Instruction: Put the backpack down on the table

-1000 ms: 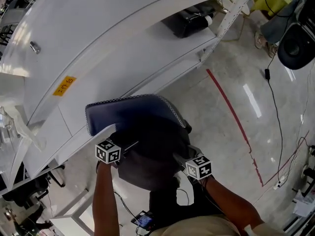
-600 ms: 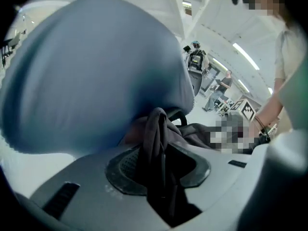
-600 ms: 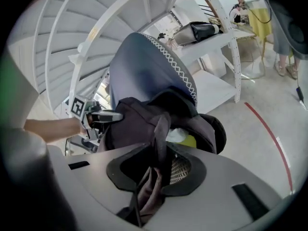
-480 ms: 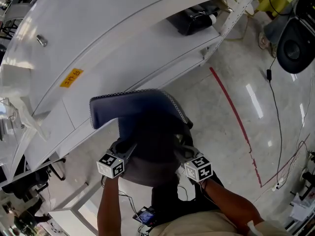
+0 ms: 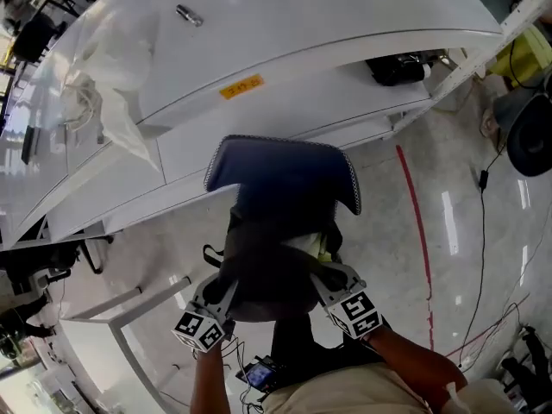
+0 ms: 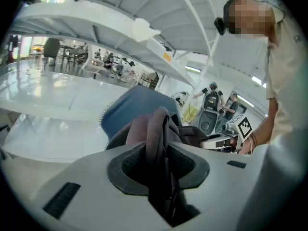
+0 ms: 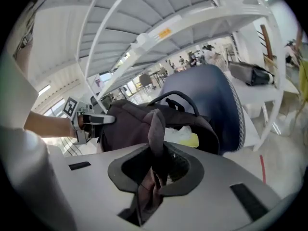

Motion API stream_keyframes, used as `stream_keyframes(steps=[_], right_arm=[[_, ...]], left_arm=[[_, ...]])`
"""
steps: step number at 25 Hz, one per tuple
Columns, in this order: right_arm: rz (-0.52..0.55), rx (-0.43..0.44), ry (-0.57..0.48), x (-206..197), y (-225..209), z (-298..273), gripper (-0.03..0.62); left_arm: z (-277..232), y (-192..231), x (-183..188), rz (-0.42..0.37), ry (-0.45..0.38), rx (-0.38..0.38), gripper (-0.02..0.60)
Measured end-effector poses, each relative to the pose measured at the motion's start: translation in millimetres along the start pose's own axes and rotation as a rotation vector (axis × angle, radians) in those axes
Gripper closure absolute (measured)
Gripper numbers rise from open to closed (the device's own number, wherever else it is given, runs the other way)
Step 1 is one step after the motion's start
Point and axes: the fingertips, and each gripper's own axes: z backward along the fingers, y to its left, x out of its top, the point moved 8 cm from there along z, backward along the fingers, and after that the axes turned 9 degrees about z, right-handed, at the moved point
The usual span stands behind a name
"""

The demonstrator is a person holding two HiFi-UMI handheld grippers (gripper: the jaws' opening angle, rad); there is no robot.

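Your left gripper (image 6: 161, 165) has its jaws closing on a dark fold of the backpack (image 5: 272, 266), and the fabric already stands pinched upright between the pads. Your right gripper (image 7: 155, 167) is the same: its jaws are closing on a strap-like fold that runs down through the gap and is squeezed there. You hold one side of the bag in each gripper, seemingly so that it hangs level and its open top, where something pale and yellow (image 7: 185, 137) shows, faces upward and spills nothing. From the head view the bag's dark bulk sits in the lower middle of the frame, between the two grippers and just above them in the picture, with the left gripper at its lower left and the right at its lower right. Just above the bag in the frame is a blue padded panel (image 5: 285, 175), probably a chair back, though you cannot be sure from here. The white table (image 5: 345, 24) fills the upper part of the frame beyond that panel. The bag is not on it yet; I judge it must go up and over the near edge before you let go.
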Motion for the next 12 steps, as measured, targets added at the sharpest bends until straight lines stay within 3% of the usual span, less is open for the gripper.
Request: stream_keyframes(steps=[7,12], right_arm=[[0.345,0.13,-0.044,115.5,39.9,-10.0,0.525],[0.451,0.195,-0.079,177.0,100.0,-14.4,0.525]], left_arm=[[91.2,-14.2,-0.2,0.17,-0.341,0.157,0.472],[163.7,-15.8,14.0,0.218,-0.469,0.23,0.472]])
